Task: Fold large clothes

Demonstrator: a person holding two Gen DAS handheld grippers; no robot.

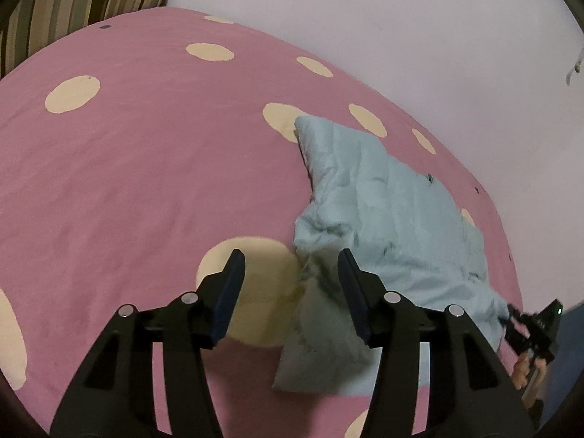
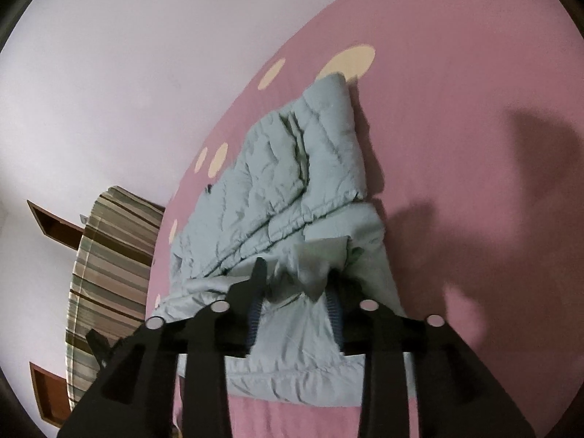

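where tongs gape: one garment (image 2: 292, 197), one bedspread (image 1: 127, 168)

Pale blue quilted garment (image 2: 292, 189) lain crumpled on a pink spotted bedsheet (image 2: 456, 127), right gripper (image 2: 295, 281) set over its near edge, jaws parted with bunched fabric between them (pad contact unclear), striped mattress (image 2: 109, 266) seen at left.
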